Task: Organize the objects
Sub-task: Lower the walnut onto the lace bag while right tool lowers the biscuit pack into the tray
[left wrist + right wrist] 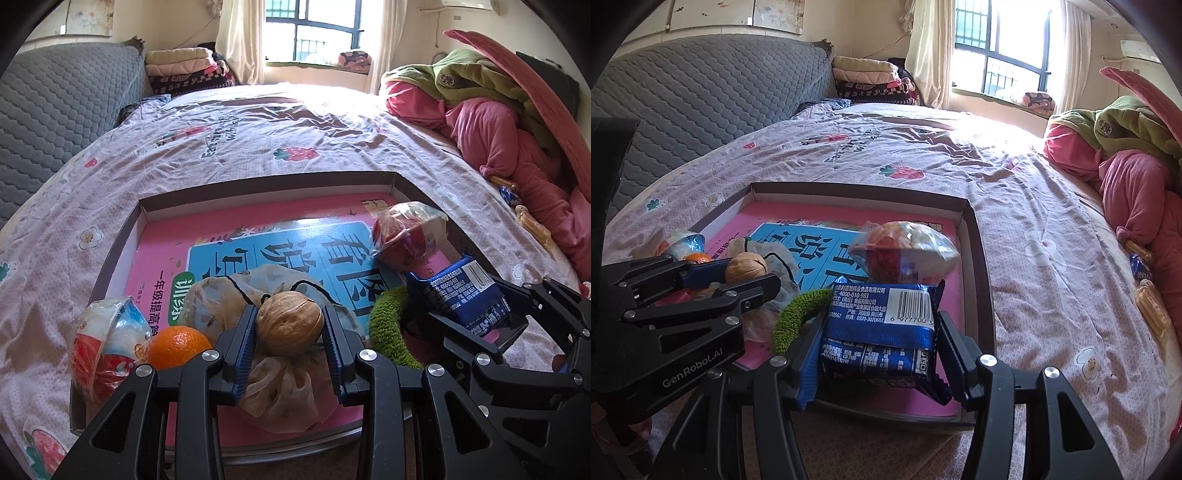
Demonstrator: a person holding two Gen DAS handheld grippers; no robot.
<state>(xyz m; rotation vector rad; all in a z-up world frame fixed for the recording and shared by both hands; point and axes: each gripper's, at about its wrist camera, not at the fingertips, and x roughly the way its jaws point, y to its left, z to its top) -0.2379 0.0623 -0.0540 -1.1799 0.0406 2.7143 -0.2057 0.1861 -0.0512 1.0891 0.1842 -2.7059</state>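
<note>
The walnut (pixel 289 320) sits clamped between the blue ribbed pads of the left gripper (pixel 290 332), held above a crumpled mesh drawstring pouch (pixel 284 391) at the near edge of a shallow cardboard tray (pixel 122 240). The jaws are closed only as far as the shell allows, with a pad on each side.

The right gripper (pixel 877 347) grips a blue snack packet (pixel 879 325) in the same way, its pads pressed into the 2 sides of the wrapper, above the tray's near right corner.

Inside the tray lies a pink and blue workbook (pixel 258 240) covering the floor. On it rest an orange (pixel 179 347) just left of the left gripper, a red and white wrapped snack (pixel 105 347) at the near left wall, a green fuzzy ring (pixel 391 325) between the 2 grippers, and a clear-wrapped red snack (pixel 406 236) towards the far right. The tray sits on a floral bedsheet (pixel 258 140).

The step in hand appears to be placing both held items in the tray. To do it well, lower the walnut onto a bare, flat patch of the workbook, not the soft pouch, since a round shell will likely roll when released. Open the jaws slowly and only once it touches down. The packet probably suits the gap beside the green ring, set flat.
</note>
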